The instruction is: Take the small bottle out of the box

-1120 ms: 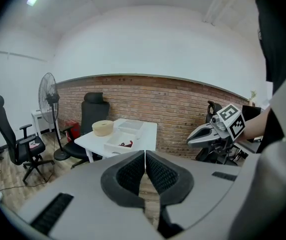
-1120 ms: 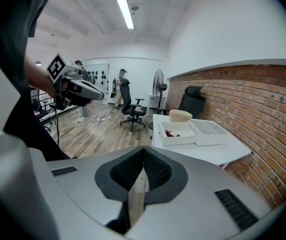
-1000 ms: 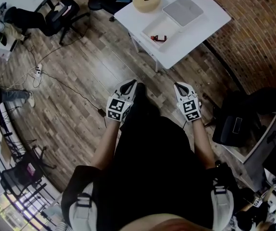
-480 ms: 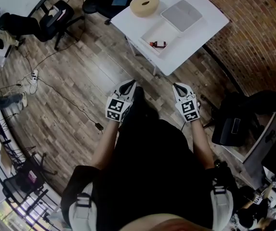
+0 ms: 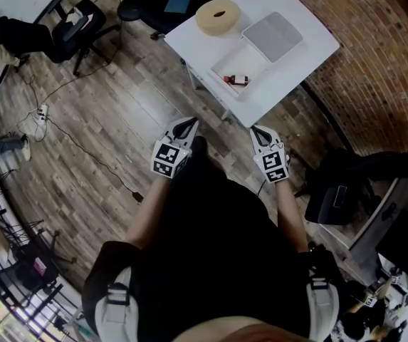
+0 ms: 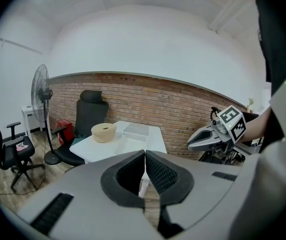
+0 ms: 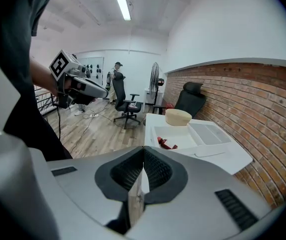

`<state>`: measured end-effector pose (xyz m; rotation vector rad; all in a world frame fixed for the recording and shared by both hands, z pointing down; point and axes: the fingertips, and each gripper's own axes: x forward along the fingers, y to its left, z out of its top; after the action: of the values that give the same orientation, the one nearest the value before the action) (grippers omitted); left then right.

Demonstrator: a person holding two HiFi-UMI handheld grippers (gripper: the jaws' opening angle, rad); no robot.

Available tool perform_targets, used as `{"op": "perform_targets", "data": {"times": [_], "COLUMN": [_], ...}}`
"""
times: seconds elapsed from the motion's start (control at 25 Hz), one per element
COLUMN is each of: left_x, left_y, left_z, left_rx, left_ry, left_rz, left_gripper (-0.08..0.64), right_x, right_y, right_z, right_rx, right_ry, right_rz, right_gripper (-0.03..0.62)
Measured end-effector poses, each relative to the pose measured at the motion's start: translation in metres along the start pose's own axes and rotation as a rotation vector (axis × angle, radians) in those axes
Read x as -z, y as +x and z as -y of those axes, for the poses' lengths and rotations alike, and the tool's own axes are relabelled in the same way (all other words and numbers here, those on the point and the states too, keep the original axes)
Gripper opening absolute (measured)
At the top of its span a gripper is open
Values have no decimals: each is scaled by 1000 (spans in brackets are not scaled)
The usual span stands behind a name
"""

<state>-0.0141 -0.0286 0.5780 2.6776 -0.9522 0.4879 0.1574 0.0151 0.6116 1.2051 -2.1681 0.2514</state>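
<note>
A small bottle with a red part [image 5: 238,80] lies in an open white box [image 5: 223,61] on the white table [image 5: 303,48]; the right gripper view shows the bottle [image 7: 166,144] in the box [image 7: 182,146] too. My left gripper [image 5: 188,126] and right gripper [image 5: 256,134] hang in front of my body, short of the table's near edge. Both are shut with nothing between the jaws [image 6: 144,152] [image 7: 143,149]. In the left gripper view the right gripper [image 6: 192,143] shows at the right.
A tan ring-shaped roll [image 5: 218,16] and the box's grey lid [image 5: 273,36] sit on the table. Office chairs [image 5: 75,27], cables on the wood floor [image 5: 68,141], a brick wall [image 5: 374,63] and a dark case [image 5: 335,201] at my right surround me.
The table has come closer and lower in the head view as I step toward it. Both grippers stay shut and held in front of me.
</note>
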Motion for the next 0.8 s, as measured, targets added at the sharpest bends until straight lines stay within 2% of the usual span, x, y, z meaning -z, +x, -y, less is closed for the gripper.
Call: {"op": "perform_targets", "data": {"times": [0.4,0.8], "left_x": [-17,-50], "left_y": [35,67], "left_z": [-42,-80], "left_rx": [81,140], "left_ry": [17,61], "left_rz": [-7,10], "left_gripper": [23,23], "right_x": [-29,-28], "right_y": [39,66], "right_z": [22,41], "right_rx": [42,78], "right_ry": [7,58], "right_rz": [-25,-85], "right_gripper": [-2,-2]}}
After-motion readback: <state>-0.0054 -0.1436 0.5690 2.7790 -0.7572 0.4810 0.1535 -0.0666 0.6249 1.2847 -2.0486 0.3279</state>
